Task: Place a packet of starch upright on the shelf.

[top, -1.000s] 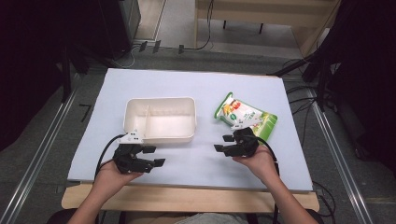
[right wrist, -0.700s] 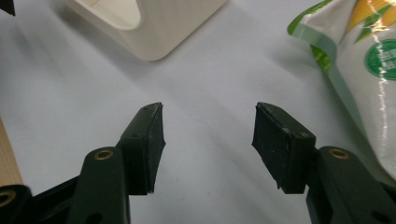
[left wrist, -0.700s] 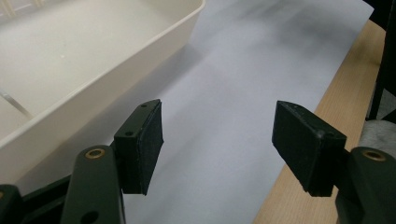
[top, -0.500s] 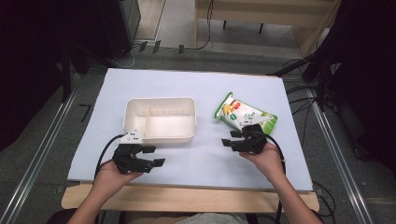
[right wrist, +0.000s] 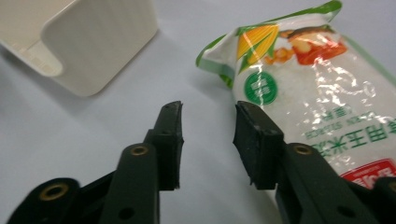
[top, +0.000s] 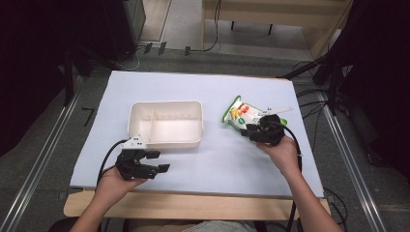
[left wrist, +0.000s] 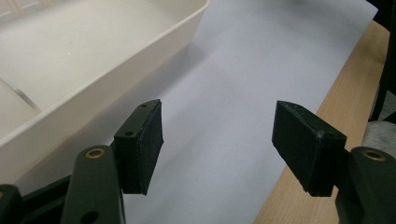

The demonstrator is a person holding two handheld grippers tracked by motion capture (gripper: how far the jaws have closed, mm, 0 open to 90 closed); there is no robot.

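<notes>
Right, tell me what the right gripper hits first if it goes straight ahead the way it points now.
Probably the starch bag. The right gripper is open, and the bag's near edge lies just off one jaw; dead centre shows bare white sheet, so it may only graze the bag. Depth is hard to judge.

High view: lit from overhead, surface point(top: 203, 92) evenly bright, surroundings beyond its edges very dark, esp. left and right sides. Pic soft, low-res, fine detail smeared. Soft short shadows under the tray point(top: 166, 123) near edge and beside left gripper point(top: 155, 161). Left gripper view: tray interior near top-left corner washed out, slightly blown; diffuse shadow on the paper along tray wall; pads point(left wrist: 147, 142) sharp enough, bottom corners blurred. Right gripper view: specular glare streaks on the bag point(right wrist: 317, 88) plastic, print readable; close parts of right gripper point(right wrist: 208, 140) out of focus, mild wide-angle stretch at edges.
</notes>
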